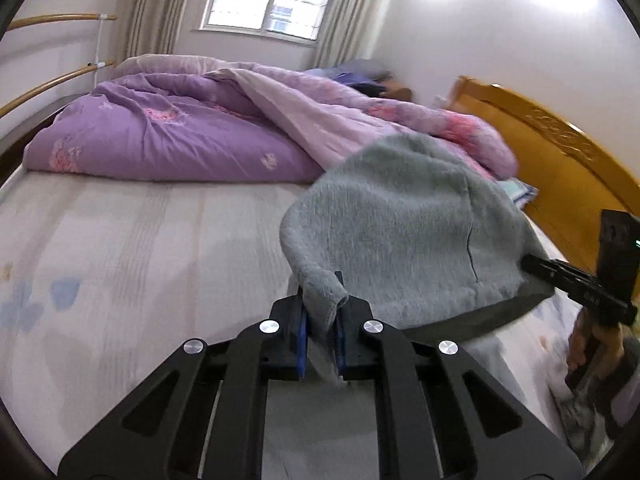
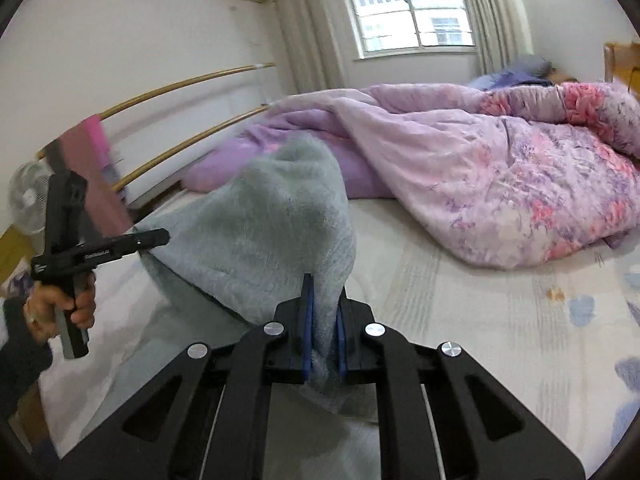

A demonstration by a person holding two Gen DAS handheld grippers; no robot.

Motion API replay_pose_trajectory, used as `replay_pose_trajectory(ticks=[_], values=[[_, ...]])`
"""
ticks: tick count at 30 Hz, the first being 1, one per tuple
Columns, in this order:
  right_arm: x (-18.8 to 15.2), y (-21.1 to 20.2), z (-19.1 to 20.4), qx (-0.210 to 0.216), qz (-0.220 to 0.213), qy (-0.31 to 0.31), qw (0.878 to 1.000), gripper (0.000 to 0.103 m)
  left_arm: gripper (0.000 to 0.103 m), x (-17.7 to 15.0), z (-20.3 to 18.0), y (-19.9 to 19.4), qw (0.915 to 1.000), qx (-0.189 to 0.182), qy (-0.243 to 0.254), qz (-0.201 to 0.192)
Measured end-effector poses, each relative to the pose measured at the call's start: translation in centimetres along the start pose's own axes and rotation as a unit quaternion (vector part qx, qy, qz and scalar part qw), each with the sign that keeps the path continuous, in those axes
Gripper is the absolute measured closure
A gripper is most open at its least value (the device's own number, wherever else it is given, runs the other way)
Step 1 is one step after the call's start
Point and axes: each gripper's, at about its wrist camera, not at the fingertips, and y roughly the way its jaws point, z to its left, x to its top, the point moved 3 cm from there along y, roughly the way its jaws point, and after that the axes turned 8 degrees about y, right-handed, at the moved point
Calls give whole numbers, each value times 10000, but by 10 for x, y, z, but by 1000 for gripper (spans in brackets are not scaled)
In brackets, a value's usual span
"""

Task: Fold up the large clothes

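The bed (image 1: 140,240) is stretching out wide ahead of both tongs, its pale printed sheet lying flat and bare directly in front, while a purple quilt (image 1: 168,136) is bunching up along the far side, well beyond the tips. Off past the right tongs the wooden headboard (image 1: 560,152) is boxing in that edge, and curved wooden rails (image 2: 180,88) are closing off the side beyond the left tongs. Between the two tools the grey fleece garment (image 1: 400,220) is hanging lifted above the sheet, arching up in a soft hump from one grip to the other. The left tongs (image 1: 322,336) are clenched on a bunched edge of it, fabric squeezed between the blue pads; the right tongs (image 2: 323,340) are clamping their own handful the same way. This cloth is looking thick, plush and floppy, light enough to swing, not slippery, and bulky at each fold, so corners and hems are seeming the sensible places to pinch. Open room is lying straight ahead on the sheet, short of the quilt; laying it down there is looking safest, with the quilt's near edge the thing likeliest to snag it.
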Motion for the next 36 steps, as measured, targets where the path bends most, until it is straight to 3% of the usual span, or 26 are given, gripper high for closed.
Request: replay_pose_trajectory(ticks=[5, 7, 9, 11, 13, 14, 16, 19, 22, 24, 26, 28, 30, 33, 34, 36], values=[[-90, -21, 20, -126, 849, 174, 9962, 92, 93, -86, -30, -48, 9989, -59, -10, 467], [-135, -17, 23, -562, 1196, 190, 9910, 89, 83, -122, -38, -49, 9970, -150, -166, 736], [-165, -15, 20, -816, 1438, 342, 9857, 86, 81, -161, -45, -47, 9924, -74, -343, 1176], [-183, -22, 20, -895, 1522, 479, 9831, 83, 67, -186, -50, -50, 9882, -87, -508, 1445], [-187, -34, 20, -857, 1478, 693, 9829, 74, 47, -200, -56, -68, 9890, -8, -634, 1334], [-186, -43, 21, -841, 1413, 828, 9829, 67, 43, -202, -58, -75, 9890, -61, -656, 1323], [-181, -58, 22, -792, 1354, 1031, 9822, 65, 34, -203, -59, -92, 9897, -28, -779, 1204], [-165, -71, 33, -478, 1234, 1282, 9829, 65, 34, -186, -59, -117, 9905, -49, -1143, 764], [-142, -63, 46, -133, 1102, 1622, 9805, 66, 34, -157, -69, -114, 9902, -149, -1295, 501], [-131, -54, 57, -154, 1039, 1807, 9779, 67, 34, -137, -81, -99, 9900, -203, -1304, 507], [-127, -33, 63, 99, 1140, 2170, 9694, 67, 31, -123, -98, -82, 9888, -467, -1346, 453], [-131, -20, 69, 285, 1210, 2398, 9628, 74, 29, -119, -112, -54, 9876, -443, -1328, 710], [-147, 1, 76, 140, 1614, 2364, 9581, 86, 29, -131, -121, -33, 9851, -266, -1242, 1159], [-193, 21, 75, -256, 2257, 2451, 9425, 93, 29, -174, -114, -10, 9702, 30, -1477, 1921], [-204, 24, 72, -337, 2346, 2522, 9382, 94, 29, -192, -108, -8, 9637, 52, -1694, 2064], [-223, 23, 67, -276, 2299, 2732, 9337, 98, 29, -213, -100, -10, 9590, 27, -1924, 2078]])
